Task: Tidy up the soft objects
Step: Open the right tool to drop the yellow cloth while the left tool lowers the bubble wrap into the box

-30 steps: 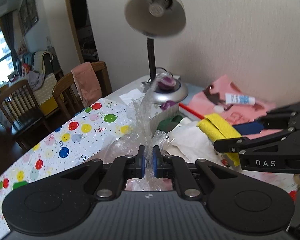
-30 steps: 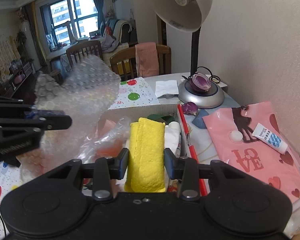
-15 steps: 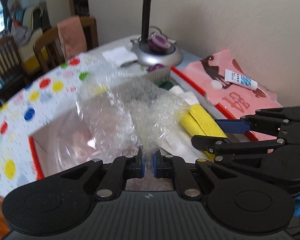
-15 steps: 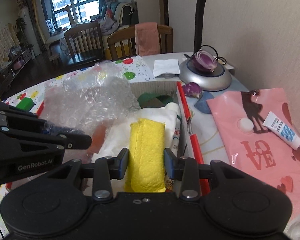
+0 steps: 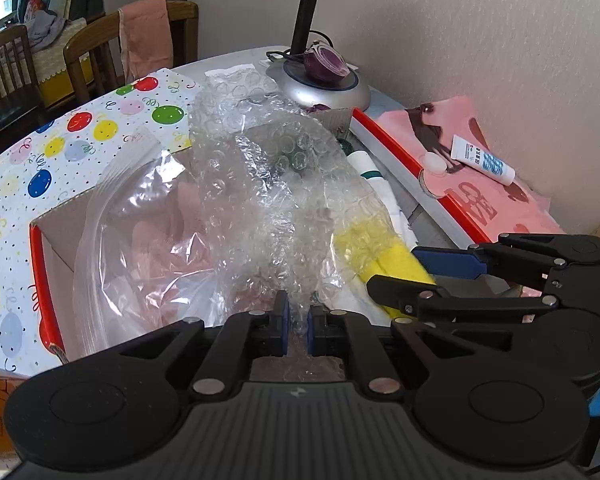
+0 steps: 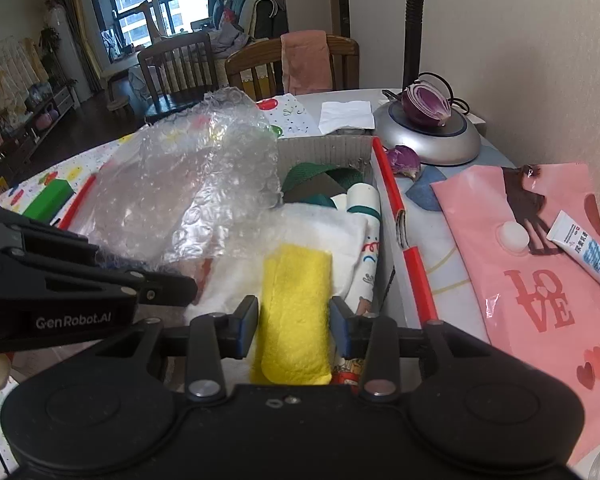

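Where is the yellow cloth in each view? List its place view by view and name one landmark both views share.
Left wrist view: the yellow cloth is right of centre, partly under the bubble wrap, held by the right gripper.
Right wrist view: the yellow cloth is bottom centre, between the gripper's fingers.
Shared landmark: the halved red onion on the lamp base.
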Tool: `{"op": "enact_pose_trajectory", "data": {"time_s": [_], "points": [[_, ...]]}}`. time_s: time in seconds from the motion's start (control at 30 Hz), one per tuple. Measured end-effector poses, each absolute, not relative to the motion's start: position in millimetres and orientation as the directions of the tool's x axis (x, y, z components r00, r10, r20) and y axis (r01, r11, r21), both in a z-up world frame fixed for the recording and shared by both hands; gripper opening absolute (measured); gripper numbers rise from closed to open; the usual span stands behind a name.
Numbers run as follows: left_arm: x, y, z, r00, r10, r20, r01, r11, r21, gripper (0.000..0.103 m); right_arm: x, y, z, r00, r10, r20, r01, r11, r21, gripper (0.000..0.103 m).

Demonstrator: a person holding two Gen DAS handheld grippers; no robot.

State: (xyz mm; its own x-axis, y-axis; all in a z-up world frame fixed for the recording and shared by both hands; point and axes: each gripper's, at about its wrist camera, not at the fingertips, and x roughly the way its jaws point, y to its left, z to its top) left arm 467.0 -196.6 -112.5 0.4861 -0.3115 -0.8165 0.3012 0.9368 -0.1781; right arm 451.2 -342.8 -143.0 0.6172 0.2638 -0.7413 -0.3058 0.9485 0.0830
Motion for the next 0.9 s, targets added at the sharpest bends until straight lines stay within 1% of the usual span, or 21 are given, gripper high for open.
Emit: {"op": "enact_pose_trajectory", "data": {"time_s": [0.07,0.13,0.2,0.37,0.57,0.63,0.67,0.7,0.73,0.77,0.87,0.9], "points": [[465.1,-194.8,-112.4,0.486,-0.32,-0.814,0.304,0.934,-0.186,0.008,450.5,-344.5,-141.0,0.614,0.271,-0.742,-0.311,0.946,0.088,0.038],[462.8,-192.5,-112.5,0.483,-0.33,-0.811,0.305,0.932,-0.198,0.008,448.4,-347.0,-139.1,0.614,0.274,-0.741,-0.314,0.945,0.089,0.043],[460.0,-189.5,-112.0,0.477,-0.347,-0.808,0.306,0.927,-0.217,0.008,446.9,-350.6,-137.1,0.611,0.279,-0.741,-0.316,0.944,0.096,0.046],[452.8,-184.3,-109.8,0.475,-0.375,-0.796,0.306,0.919,-0.251,0.008,440.5,-358.7,-132.7,0.607,0.289,-0.741,-0.312,0.943,0.112,0.047],[437.8,-184.0,-102.5,0.495,-0.382,-0.78,0.333,0.913,-0.236,0.009,429.9,-369.5,-122.9,0.622,0.303,-0.723,-0.308,0.942,0.129,0.048],[434.1,-183.8,-99.8,0.502,-0.382,-0.776,0.334,0.913,-0.233,0.016,426.2,-371.8,-120.0,0.626,0.306,-0.717,-0.311,0.941,0.131,0.052],[432.7,-184.1,-98.9,0.504,-0.382,-0.775,0.335,0.913,-0.232,0.027,424.7,-372.8,-119.0,0.627,0.311,-0.714,-0.314,0.94,0.133,0.054],[431.8,-184.7,-98.2,0.504,-0.383,-0.774,0.337,0.912,-0.232,0.045,423.1,-373.9,-118.1,0.629,0.313,-0.712,-0.313,0.94,0.136,0.056],[430.9,-185.1,-97.7,0.503,-0.385,-0.773,0.34,0.911,-0.233,0.057,421.6,-375.0,-117.1,0.632,0.314,-0.709,-0.312,0.94,0.138,0.057],[428.9,-185.0,-96.9,0.506,-0.384,-0.773,0.337,0.912,-0.233,0.071,419.5,-376.0,-115.9,0.634,0.317,-0.706,-0.312,0.939,0.142,0.057],[423.3,-180.3,-91.8,0.531,-0.384,-0.755,0.321,0.916,-0.241,0.071,412.3,-381.4,-109.7,0.643,0.324,-0.694,-0.305,0.939,0.157,0.059],[421.1,-178.5,-89.7,0.533,-0.389,-0.752,0.32,0.915,-0.246,0.071,408.9,-383.6,-105.8,0.65,0.328,-0.686,-0.302,0.939,0.163,0.062]]}}
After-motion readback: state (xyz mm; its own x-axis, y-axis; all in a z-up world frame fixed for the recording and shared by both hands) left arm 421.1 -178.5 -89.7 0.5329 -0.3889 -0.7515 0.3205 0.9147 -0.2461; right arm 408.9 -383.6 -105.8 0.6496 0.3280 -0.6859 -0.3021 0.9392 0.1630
